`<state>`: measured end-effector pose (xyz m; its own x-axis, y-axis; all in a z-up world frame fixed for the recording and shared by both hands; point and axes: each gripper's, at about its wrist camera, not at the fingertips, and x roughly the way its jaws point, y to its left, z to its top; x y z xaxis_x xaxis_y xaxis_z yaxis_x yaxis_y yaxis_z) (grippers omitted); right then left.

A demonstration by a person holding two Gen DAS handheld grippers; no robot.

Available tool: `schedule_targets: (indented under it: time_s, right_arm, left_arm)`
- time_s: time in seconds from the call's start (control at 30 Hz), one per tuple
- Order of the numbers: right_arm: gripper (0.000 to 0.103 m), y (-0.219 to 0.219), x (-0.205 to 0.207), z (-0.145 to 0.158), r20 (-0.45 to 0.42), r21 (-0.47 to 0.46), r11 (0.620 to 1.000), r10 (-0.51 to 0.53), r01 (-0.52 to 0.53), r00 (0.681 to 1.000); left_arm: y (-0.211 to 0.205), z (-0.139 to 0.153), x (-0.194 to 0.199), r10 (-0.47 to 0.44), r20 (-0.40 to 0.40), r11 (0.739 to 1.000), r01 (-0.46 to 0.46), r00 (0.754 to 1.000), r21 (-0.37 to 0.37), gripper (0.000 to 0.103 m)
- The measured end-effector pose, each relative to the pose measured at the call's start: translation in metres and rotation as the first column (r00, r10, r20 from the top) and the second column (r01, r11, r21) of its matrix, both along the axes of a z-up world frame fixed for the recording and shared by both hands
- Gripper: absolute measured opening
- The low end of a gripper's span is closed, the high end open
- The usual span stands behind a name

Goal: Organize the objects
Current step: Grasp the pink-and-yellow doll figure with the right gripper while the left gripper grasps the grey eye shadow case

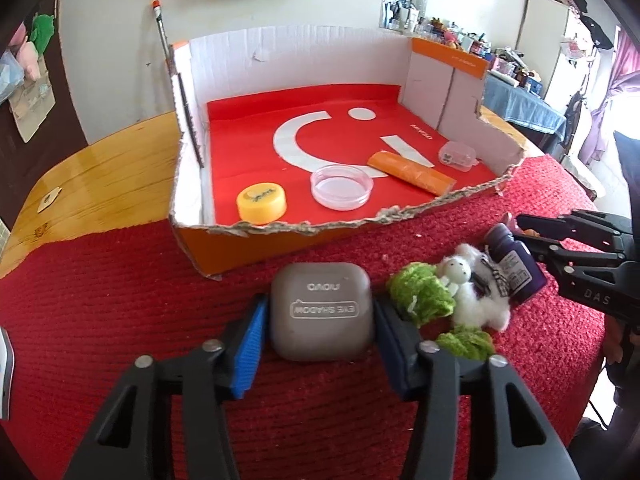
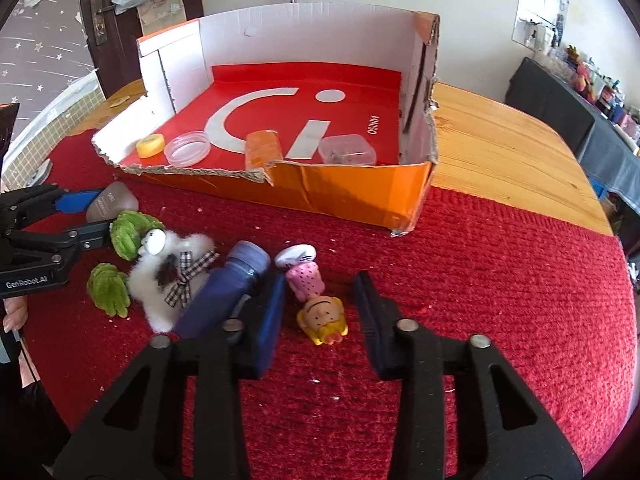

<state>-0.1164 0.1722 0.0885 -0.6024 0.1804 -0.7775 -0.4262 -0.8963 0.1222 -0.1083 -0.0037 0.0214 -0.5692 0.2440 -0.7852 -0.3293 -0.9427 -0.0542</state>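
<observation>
Big wooden table [image 2: 500, 152], and a red knitted cloth [image 2: 500, 300] is spread over the near half of it. On that cloth sits a torn cardboard box [image 2: 360, 196], orange outside with a red sheet lining its floor. Inside the box, near the ragged front edge, lie an orange tube [image 1: 412, 172], a clear round dish [image 1: 342, 186], a yellow jar [image 1: 262, 202] and a small clear case [image 1: 458, 156].

Now the tools. The left gripper [image 1: 320, 306] is down on the cloth just in front of the box, its pads clamped on either side of a grey eye shadow compact [image 1: 324, 312] — that looks like a firm hold. The right gripper [image 2: 320, 280] stands apart, fingers straddling a little doll [image 2: 320, 312] with a pink dress and yellow hair; the pads are not pinching it, and it lies flat on the cloth.

Between the two grippers lies a white plush toy [image 2: 176, 280] with green woolly bits [image 2: 128, 236] and a checked bow. A dark blue bottle [image 2: 224, 288] lies against it, just beside the right gripper's left finger — and a small white pebble-like piece [image 2: 296, 256] rests at the doll's feet.
</observation>
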Motion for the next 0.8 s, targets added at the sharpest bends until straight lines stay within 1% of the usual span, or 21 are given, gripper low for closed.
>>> schedule_targets:
  time_s: [0.03,0.13,0.23,0.43,0.57,0.8]
  right_arm:
    - [0.026,-0.001,0.000,0.000,-0.003,-0.002,1.000,-0.002,0.002,1.000]
    - [0.025,-0.002,0.001,0.000,-0.016,-0.004,1.000,-0.007,0.007,1.000]
    - [0.024,-0.003,0.004,0.004,-0.038,-0.022,1.000,-0.012,0.011,0.999]
    - [0.024,-0.005,0.010,0.019,-0.076,-0.015,1.000,-0.026,0.025,0.997]
    - [0.024,-0.010,0.011,0.026,-0.085,-0.004,1.000,-0.021,0.021,0.996]
    - [0.024,-0.012,0.010,0.026,-0.085,-0.012,0.999,-0.032,0.031,0.996]
  left_arm:
    - [0.000,0.000,0.000,0.001,-0.002,1.000,-0.001,1.000,-0.001,0.052]
    - [-0.001,0.001,0.001,0.003,-0.002,1.000,-0.003,1.000,0.017,0.052]
    - [-0.002,0.005,0.003,0.003,-0.008,0.999,-0.003,1.000,0.033,0.052]
    - [-0.003,0.015,0.010,0.002,-0.035,0.999,0.000,0.999,0.054,0.052]
    - [-0.005,0.021,0.014,0.005,-0.049,0.998,-0.002,0.999,0.063,0.052]
    - [-0.007,0.027,0.018,0.007,-0.064,0.997,-0.003,0.998,0.071,0.052]
